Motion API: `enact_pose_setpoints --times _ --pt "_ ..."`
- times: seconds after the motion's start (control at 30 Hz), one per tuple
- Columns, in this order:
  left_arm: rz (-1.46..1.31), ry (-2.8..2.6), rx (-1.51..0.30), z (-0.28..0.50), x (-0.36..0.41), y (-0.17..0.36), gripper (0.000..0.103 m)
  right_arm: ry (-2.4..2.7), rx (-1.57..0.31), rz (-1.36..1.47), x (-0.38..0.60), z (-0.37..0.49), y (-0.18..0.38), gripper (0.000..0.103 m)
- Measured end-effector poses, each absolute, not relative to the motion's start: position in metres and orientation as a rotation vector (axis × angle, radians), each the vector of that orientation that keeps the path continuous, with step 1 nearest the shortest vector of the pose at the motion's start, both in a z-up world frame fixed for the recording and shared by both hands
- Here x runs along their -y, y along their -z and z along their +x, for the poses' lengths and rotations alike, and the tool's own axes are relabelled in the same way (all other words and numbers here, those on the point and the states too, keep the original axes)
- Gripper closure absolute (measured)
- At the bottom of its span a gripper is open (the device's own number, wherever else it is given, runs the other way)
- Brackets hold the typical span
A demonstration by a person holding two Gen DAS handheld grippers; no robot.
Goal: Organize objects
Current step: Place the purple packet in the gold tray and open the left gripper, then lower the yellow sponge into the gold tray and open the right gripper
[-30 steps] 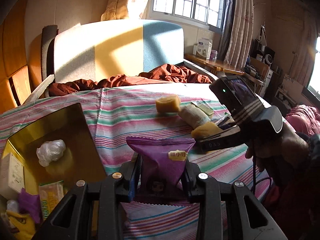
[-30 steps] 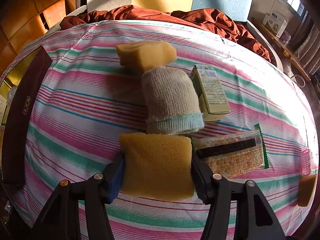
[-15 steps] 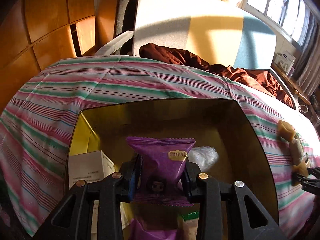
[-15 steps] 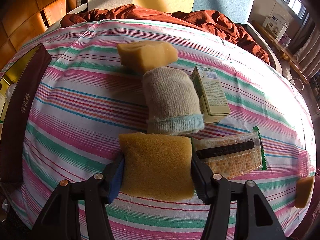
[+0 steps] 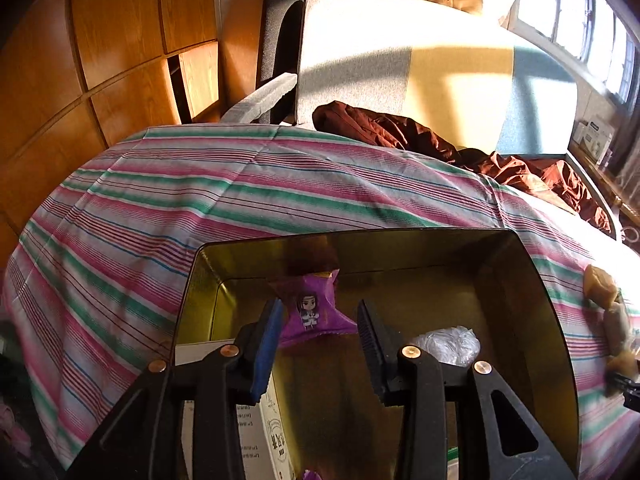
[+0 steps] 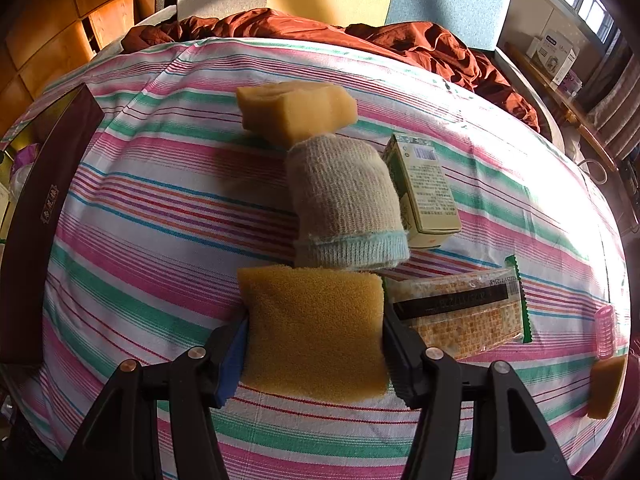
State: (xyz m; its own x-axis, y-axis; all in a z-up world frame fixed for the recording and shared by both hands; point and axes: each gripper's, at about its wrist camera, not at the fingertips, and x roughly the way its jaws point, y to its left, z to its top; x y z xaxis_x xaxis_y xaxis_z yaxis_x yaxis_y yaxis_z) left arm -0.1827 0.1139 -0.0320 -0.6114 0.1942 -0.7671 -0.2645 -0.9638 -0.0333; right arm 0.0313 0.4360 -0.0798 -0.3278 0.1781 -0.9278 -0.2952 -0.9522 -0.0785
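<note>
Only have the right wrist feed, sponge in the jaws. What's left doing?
Observer: The left gripper is open, above the gold-lined box.
Operator: Holding anything?
Observer: No. A purple snack packet is inside the box, past the fingertips.
Operator: Anything else in there?
Observer: A crumpled clear plastic wad and a white carton.
</note>
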Motion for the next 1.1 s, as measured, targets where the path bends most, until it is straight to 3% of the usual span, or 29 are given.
enact_pose_setpoints --times 0.17,0.5,1.1 --pt "-1.129 -2.601 -0.086 -0.14 -0.111 0.016 0.057 -2.341 -0.142 -1.616 -0.435 0.032 0.078 0.043" --pt "-1.03 -2.565 -0.092 -0.065 -0.122 0.007 0.055 -2.352 -0.09 -1.616 -0.424 0.033 0.076 0.043" --pt "-1.077 -2.532 -0.086 -0.035 -0.107 0.026 0.055 -2.387 -0.069 -1.649 -0.388 0.033 0.071 0.043"
